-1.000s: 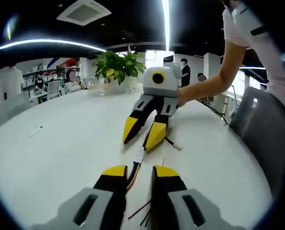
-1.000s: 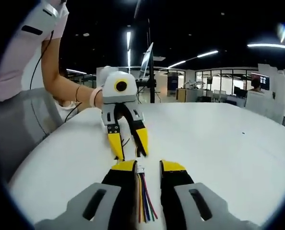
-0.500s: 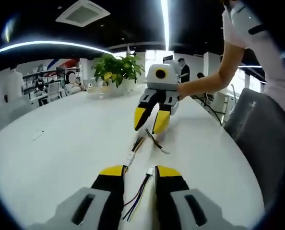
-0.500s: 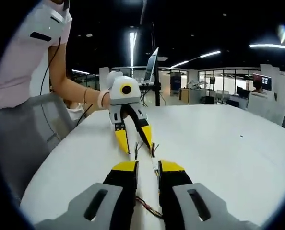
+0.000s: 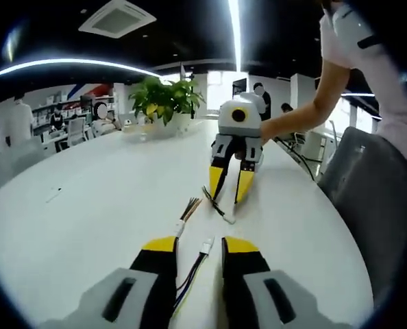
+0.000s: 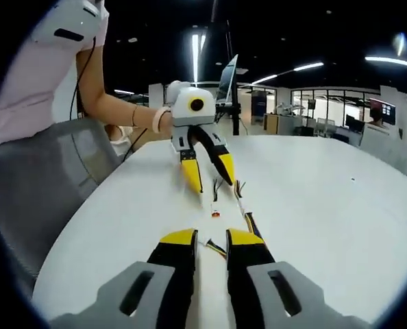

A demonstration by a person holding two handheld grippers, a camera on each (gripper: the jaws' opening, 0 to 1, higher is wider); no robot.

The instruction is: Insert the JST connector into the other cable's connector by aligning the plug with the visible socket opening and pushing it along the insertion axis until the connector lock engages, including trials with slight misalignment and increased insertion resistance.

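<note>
Loosely splayed thin wires [image 5: 190,207], glossy white table [image 5: 94,212].

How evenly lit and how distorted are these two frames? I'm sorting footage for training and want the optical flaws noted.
Left gripper view: the ceiling light strip blows out to pure white, the white table curves under fisheye bend, and the potted plant and background look soft. Right gripper view: the ceiling is dark against bright strips, the table is evenly lit with faint shadows, and the straight light strips bow near the edges.

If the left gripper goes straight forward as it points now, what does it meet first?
Probably the white connector lying just ahead between the tips of the left gripper, its wires running back between the open jaws. Depth is unclear.
</note>
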